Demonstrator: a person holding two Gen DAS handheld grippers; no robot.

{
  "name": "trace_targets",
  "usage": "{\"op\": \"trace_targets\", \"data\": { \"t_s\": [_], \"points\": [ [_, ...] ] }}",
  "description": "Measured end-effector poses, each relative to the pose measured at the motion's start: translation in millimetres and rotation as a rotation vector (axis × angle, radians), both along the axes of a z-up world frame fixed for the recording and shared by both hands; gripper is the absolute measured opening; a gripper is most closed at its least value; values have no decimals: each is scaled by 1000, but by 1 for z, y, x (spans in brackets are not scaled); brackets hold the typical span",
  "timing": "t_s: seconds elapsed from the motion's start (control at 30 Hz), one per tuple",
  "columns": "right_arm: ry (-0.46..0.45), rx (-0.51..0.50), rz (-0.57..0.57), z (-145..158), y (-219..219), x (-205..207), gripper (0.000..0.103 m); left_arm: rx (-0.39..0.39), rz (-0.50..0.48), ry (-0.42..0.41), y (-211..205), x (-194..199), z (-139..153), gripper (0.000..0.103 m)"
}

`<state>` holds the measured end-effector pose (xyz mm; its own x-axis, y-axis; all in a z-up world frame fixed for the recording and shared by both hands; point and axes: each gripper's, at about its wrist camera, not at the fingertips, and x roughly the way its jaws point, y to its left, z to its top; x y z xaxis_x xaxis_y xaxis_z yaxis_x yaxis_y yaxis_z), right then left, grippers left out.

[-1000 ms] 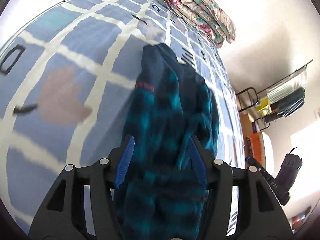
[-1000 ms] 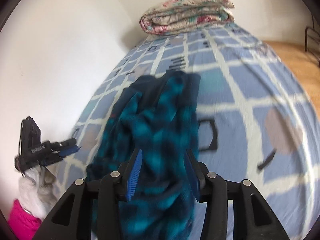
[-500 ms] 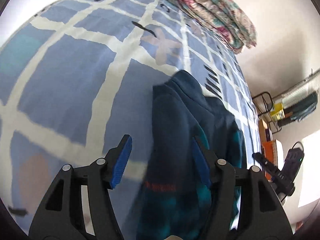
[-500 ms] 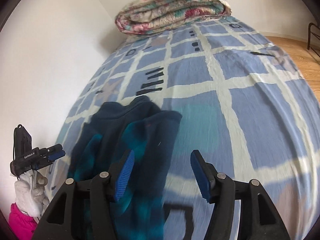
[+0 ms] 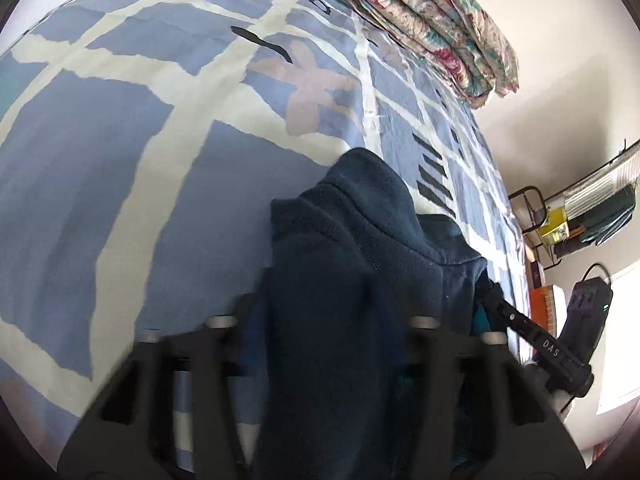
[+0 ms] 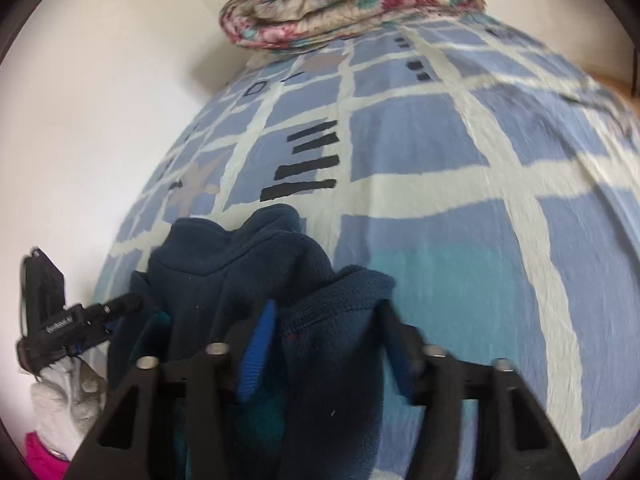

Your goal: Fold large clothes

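Left wrist view: the left gripper (image 5: 320, 344) is pointing steeply down at a bed covered by a blue sheet with a pale grid (image 5: 120, 184). A dark navy fleece garment (image 5: 352, 264) is lying bunched on the sheet and running straight down between the two blurred fingers, hiding most of them. The jaws are closing with the fleece between them; whether the pads are already pressing on the cloth cannot be told through the blur. A folded floral quilt (image 5: 432, 28) is resting at the far end of the bed. The right gripper (image 5: 536, 344) is showing at the right edge, its tip against the garment's right side. A wire rack (image 5: 592, 208) is standing by the wall beyond. Right wrist view: the right gripper (image 6: 328, 344) is also aiming down, and a fold of the same garment (image 6: 256, 268), with teal lining showing at its left, is passing up between its fingers. The blue pad on the left finger (image 6: 256, 356) is sitting against the fleece; the jaws are closing on the fold. The left gripper (image 6: 68, 332) is appearing at the left edge, held by a white-gloved hand (image 6: 64, 396), its tip reaching the garment's left side. The quilt (image 6: 352, 4) is lying at the top, well apart from the garment.
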<state>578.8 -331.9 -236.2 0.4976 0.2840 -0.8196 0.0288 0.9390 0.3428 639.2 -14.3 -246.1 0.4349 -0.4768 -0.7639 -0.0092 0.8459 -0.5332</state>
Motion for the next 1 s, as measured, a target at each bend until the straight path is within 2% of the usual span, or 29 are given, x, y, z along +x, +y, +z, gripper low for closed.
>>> {"op": "trace_targets", "data": {
  "t_s": [0.03,0.07,0.17,0.27,0.57,0.8,1.0],
  "points": [
    [-1,-1,-2,0,1,0,18,41,-9,-7,-4,0,1,17],
    [2,-1,-7,1,1,0,14,86,-21,-24,-9,-1,3,11],
    [-23,-31,-14,11,6,-5,9,103,-44,-56,-17,-8,12,6],
    [-63,-66,-15,28,11,-12,7,89,-55,-84,-20,-16,27,6],
    [-162,-84,28,99,18,-49,7,53,-88,-180,-28,-61,92,6],
    [-206,-61,51,148,20,-106,7,33,-114,-230,-22,-125,140,6],
    [-208,-58,80,168,28,-170,7,40,-138,-248,-18,-193,156,6]
  ]
}}
